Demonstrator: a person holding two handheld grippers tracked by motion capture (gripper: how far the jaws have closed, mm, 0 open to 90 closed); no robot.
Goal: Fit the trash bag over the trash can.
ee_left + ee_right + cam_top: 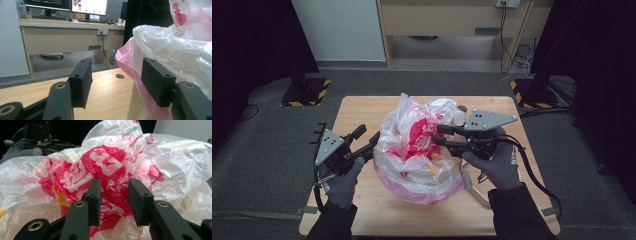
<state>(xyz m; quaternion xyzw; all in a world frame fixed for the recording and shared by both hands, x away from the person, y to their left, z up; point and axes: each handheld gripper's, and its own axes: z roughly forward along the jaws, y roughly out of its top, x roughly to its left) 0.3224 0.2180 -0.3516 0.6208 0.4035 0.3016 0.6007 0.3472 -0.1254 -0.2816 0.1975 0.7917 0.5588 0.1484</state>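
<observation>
A heap of crumpled plastic bags (419, 150), clear, white, pink and red-printed, sits in the middle of the wooden table (362, 110). My left gripper (367, 137) stands open at the heap's left side. In the left gripper view its jaws (113, 75) are wide apart, with the clear and pink plastic (175, 50) against the right-hand jaw. My right gripper (437, 135) is open at the heap's upper right. In the right gripper view (114, 187) the red-and-white bag (105, 162) lies just ahead of the gap between the jaws.
Grey carpet surrounds the table. A wooden desk (452, 20) stands at the back, with monitors (70, 5) on it. Black stands with striped bases (304, 92) (532, 95) flank the table's far corners. A cable hole (120, 76) is in the tabletop.
</observation>
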